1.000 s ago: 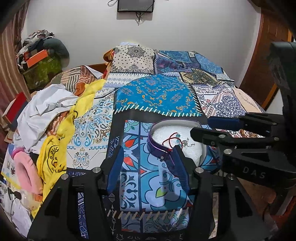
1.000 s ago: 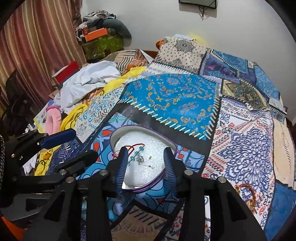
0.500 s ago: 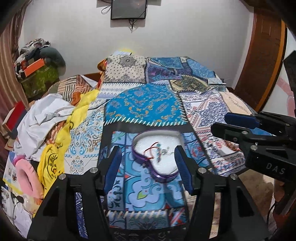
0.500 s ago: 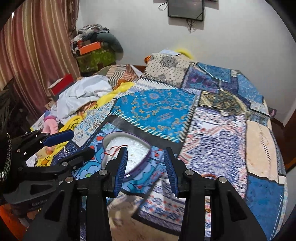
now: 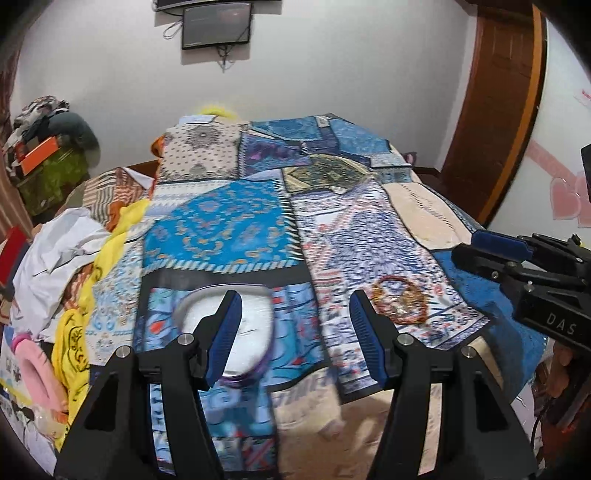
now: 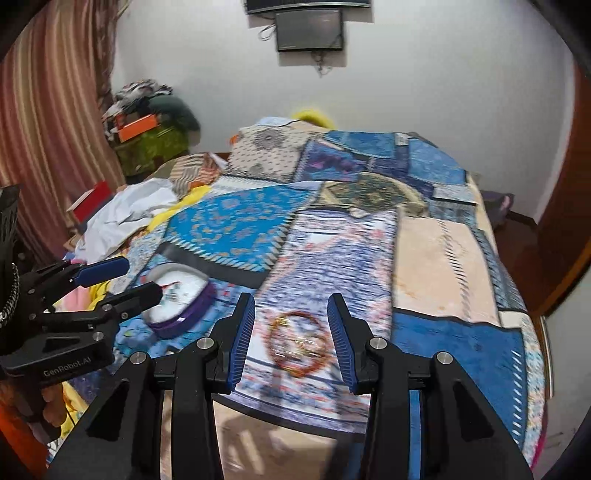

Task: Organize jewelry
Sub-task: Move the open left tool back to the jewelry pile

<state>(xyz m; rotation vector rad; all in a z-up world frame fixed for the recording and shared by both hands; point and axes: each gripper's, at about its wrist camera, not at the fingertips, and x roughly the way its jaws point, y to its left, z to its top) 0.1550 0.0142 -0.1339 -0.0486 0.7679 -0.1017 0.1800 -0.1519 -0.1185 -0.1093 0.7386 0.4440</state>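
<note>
2 grippers, left gripper (image 5: 295, 334) and right gripper (image 6: 291, 341), both spread, empty. Step: reaching for bangles (image 6: 298, 344); heart-shaped box (image 6: 177, 301) alongside. Next: lower, straddle, clamp.

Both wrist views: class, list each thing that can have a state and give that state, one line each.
Left gripper: open, holding nothing.
Right gripper: open, holding nothing.
Heart-shaped box: lid off, small jewelry inside.
Bangles: lying loose on the bedspread, outside the box.
Wall screen: off.
</note>
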